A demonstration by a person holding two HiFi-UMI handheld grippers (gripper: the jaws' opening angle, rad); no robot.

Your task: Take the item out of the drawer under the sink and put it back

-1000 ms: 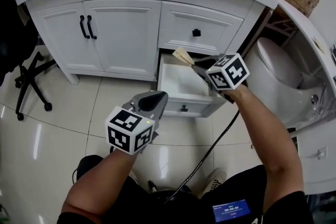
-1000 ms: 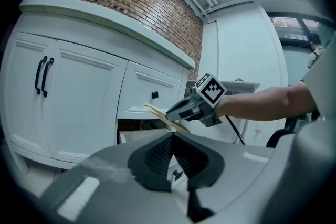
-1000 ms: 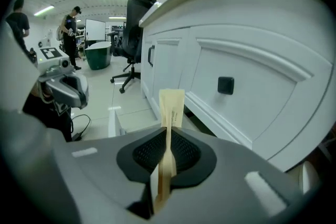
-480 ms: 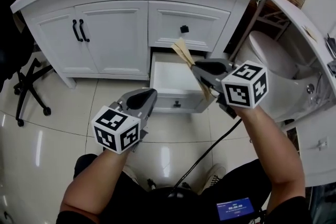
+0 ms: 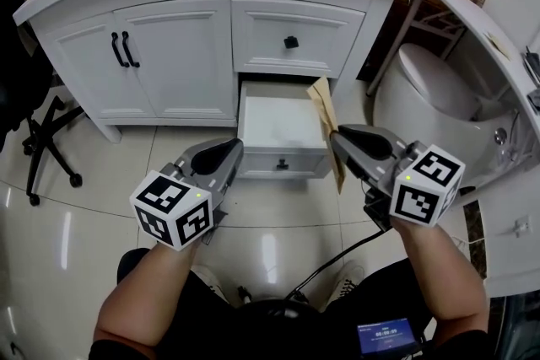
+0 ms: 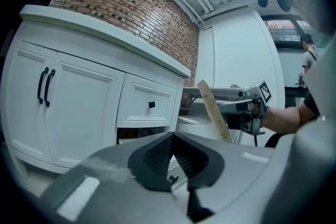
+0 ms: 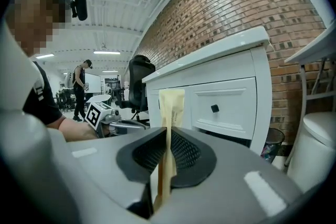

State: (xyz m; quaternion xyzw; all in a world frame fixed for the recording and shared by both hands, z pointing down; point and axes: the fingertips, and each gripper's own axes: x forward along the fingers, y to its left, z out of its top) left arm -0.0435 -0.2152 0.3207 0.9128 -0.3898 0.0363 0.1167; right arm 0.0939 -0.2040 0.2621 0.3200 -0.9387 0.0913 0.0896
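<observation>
The white lower drawer (image 5: 279, 127) under the vanity stands pulled out, and its inside looks bare. My right gripper (image 5: 339, 139) is shut on a flat tan paper packet (image 5: 326, 119), held upright just right of the drawer's front corner. In the right gripper view the packet (image 7: 171, 106) rises from between the closed pads (image 7: 185, 150). My left gripper (image 5: 223, 158) hangs in front of the drawer's left side, shut on nothing. The left gripper view shows the packet (image 6: 212, 110) and the right gripper (image 6: 245, 106) off to the right.
Above the open drawer is a closed one with a black knob (image 5: 291, 41). Left of it are two cabinet doors with black handles (image 5: 119, 49). A white toilet (image 5: 432, 88) stands at the right, an office chair (image 5: 44, 139) at the left. A black cable (image 5: 337, 255) trails over the tiled floor.
My right gripper has drawn back from over the drawer toward me and to the right, carrying the packet with it. The left gripper has drifted a little left and lower.
</observation>
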